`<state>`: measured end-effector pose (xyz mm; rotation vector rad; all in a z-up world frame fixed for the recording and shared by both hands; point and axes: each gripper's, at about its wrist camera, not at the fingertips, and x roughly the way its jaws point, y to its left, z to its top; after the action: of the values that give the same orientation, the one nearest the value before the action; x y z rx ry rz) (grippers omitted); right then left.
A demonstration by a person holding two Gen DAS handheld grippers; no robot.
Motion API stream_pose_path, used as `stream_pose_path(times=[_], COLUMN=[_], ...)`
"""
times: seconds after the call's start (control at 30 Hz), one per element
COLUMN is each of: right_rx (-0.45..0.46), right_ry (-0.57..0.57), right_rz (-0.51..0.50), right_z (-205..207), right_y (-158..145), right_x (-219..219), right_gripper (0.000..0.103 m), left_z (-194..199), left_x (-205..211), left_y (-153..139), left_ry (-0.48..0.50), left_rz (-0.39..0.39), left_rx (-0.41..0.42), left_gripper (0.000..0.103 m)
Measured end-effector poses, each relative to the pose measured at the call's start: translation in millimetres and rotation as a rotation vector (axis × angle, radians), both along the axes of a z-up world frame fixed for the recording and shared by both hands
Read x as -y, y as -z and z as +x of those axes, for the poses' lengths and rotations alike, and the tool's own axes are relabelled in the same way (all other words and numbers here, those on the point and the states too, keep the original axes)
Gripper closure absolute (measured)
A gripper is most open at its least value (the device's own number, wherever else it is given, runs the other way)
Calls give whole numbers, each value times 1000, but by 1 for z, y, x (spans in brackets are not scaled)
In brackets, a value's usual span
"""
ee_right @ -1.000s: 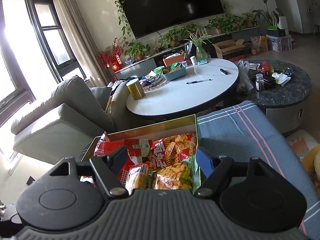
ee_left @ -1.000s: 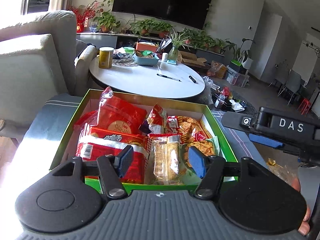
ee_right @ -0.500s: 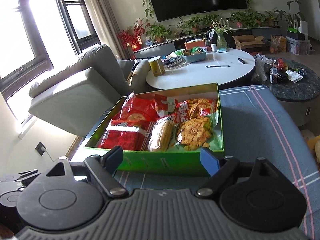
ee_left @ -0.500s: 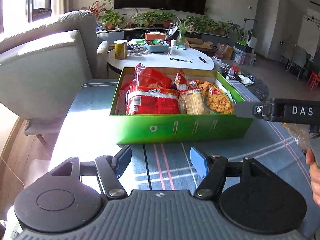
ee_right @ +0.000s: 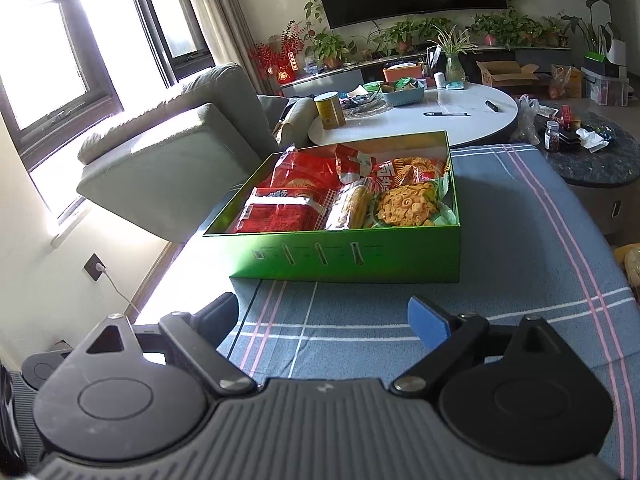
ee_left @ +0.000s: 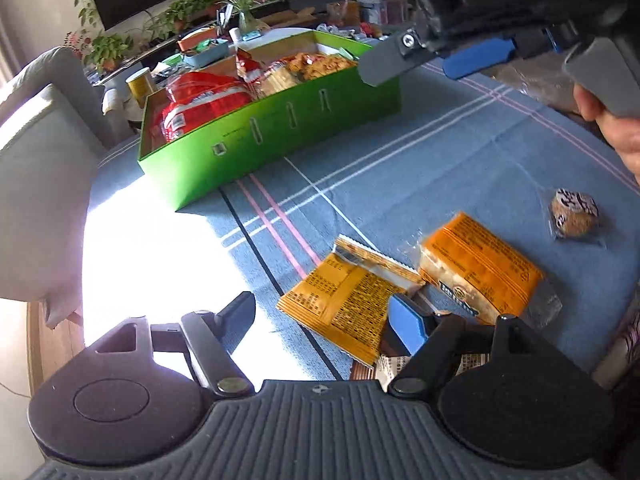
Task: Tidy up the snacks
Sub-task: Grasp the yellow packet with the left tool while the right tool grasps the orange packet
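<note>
left gripper (ee_left: 324,316): fingers opening, over orange snack packets (ee_left: 352,300), nothing clamped | right gripper (ee_right: 324,320): fingers apart, empty | green box (ee_right: 352,256): filled with snacks, on blue counter cloth (ee_right: 520,280)

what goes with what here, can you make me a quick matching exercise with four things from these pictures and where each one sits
Things:
1. green box
2. orange packets
3. round cake
4. yellow can

Places:
A. on the white round table
B. alone in clear wrap, far right on the blue cloth
C. side by side on the blue cloth, near the left gripper
D. on the blue cloth, filled with snacks

Pairs: 1-D, 2-C, 3-B, 4-A
</note>
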<state>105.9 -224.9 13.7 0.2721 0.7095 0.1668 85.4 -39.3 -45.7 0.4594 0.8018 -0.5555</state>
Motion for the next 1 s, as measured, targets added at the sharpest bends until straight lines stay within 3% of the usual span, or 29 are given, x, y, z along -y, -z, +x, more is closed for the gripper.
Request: stream_pose_path(times=[0.3,0.43,0.57,0.7,0.8,1.0], right_rx=[-27,-40,-67,-94,-107,-170], right_ry=[1,10,-10,-67,-116,-165], right_rz=[-10,-5,-12,-106,-162,-176], right_z=[-16,-18,-23,-36,-44,-45], right_y=[7,10,15,23,28,48], right_x=[0,5,5,-7,-18,-38], right_gripper=[18,18,18,18,18,18], left_z=[21,31,36,29,28,23], left_x=[30,28,13,4,-6,-20], left_y=[15,17,16,12,6,-8], left_ry=[39,-30,-125,-213,-274,-345], left_rz=[64,-4,-99,-108,-165,-237], left_rx=[7,-31,-72,-10,-10,18], left_gripper=[31,30,49,51,51,51])
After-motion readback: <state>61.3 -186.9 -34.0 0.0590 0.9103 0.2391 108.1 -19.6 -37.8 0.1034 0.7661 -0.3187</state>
